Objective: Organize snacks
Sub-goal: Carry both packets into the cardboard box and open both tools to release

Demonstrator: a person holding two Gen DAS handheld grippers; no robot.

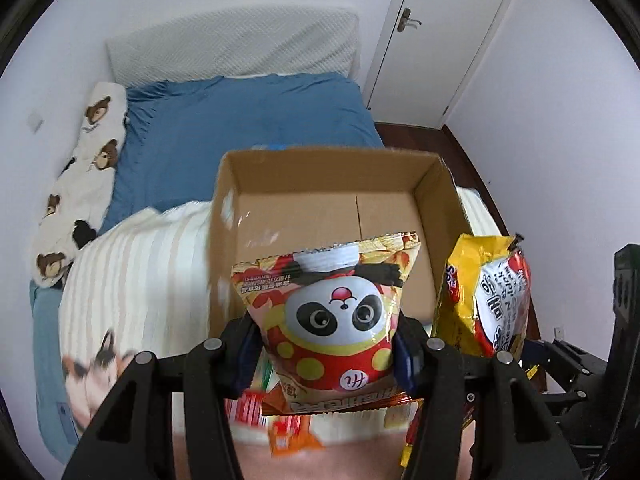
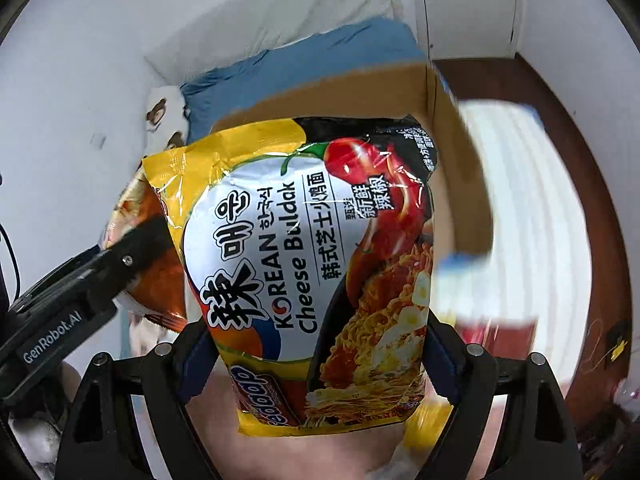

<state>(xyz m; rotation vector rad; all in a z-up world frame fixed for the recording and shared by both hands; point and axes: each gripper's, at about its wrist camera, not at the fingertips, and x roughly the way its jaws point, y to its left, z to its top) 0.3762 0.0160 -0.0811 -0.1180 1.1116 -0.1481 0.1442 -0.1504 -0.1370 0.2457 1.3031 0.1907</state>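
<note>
Left-wrist view, left to right: striped blanket [image 1: 132, 264] at centre left; open cardboard box [image 1: 444, 200] at centre, its floor bare; panda bag [image 1: 332, 312] at lower centre, clamped at both sides by the left gripper [image 1: 328, 344] and hanging over the box's near edge; noodle pack [image 1: 488, 296] at centre right, just beside the box's right wall.

Right-wrist view: the left gripper's body enters at lower left; the noodle pack [image 2: 312, 272] fills the centre, pinched at its lower sides by the right gripper [image 2: 316, 364], with the box [image 2: 452, 128] behind it.

Risks, as judged: both bags are glossy and air-filled, so either may slide from its pads; two loads converging on one box may collide.

Appearance: the panda bag is puffy, red, yellow and white, held inverted; the noodle pack is yellow, creased, printed "Korean Cheese Buldak".
</note>
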